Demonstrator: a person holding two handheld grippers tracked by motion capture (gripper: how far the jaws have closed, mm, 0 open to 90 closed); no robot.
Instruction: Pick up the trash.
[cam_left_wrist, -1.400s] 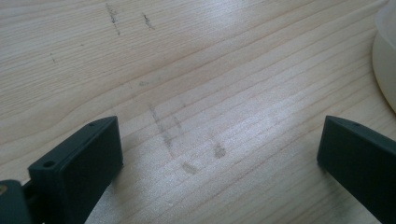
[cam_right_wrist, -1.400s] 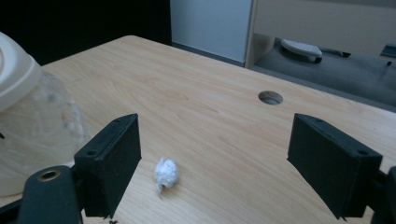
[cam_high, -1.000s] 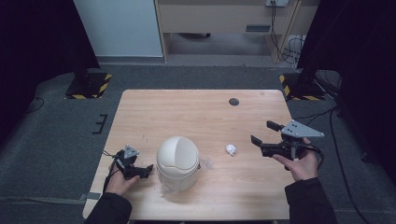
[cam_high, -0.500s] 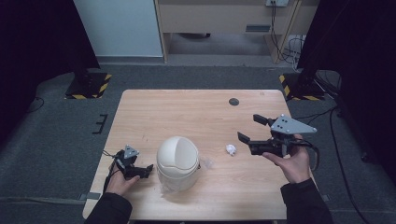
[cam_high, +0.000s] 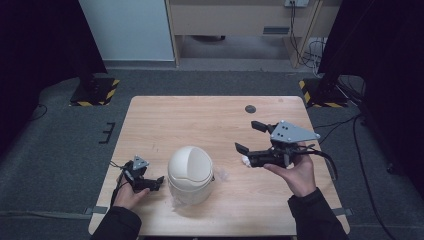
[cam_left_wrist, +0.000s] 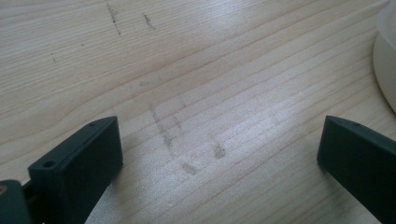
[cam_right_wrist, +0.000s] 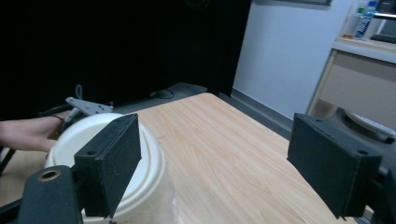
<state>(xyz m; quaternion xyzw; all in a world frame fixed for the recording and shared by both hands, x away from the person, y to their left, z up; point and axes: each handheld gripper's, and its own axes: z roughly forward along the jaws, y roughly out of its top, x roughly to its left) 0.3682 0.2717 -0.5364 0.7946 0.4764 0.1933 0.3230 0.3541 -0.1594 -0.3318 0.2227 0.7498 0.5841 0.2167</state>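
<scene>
A white domed bin (cam_high: 190, 172) stands on the wooden table (cam_high: 200, 120) near its front edge. My left gripper (cam_high: 156, 181) rests low on the table just left of the bin. In the left gripper view it (cam_left_wrist: 219, 135) is open over bare wood, with the bin's rim (cam_left_wrist: 386, 60) at the right edge. My right gripper (cam_high: 247, 136) is held above the table to the right of the bin, open and pointing left. A small white crumpled ball (cam_high: 246, 160) peeks out under it. In the right gripper view, the open right gripper (cam_right_wrist: 215, 154) frames the bin (cam_right_wrist: 140, 158).
A small dark disc (cam_high: 250, 109) lies near the table's far edge. Clear plastic film (cam_high: 220, 175) sticks out at the bin's right side. Beyond the bin in the right gripper view I see the other hand (cam_right_wrist: 28, 130). Dark floor surrounds the table.
My right gripper has moved left toward the bin and now partly covers the white ball. The left gripper and the bin have stayed put.
</scene>
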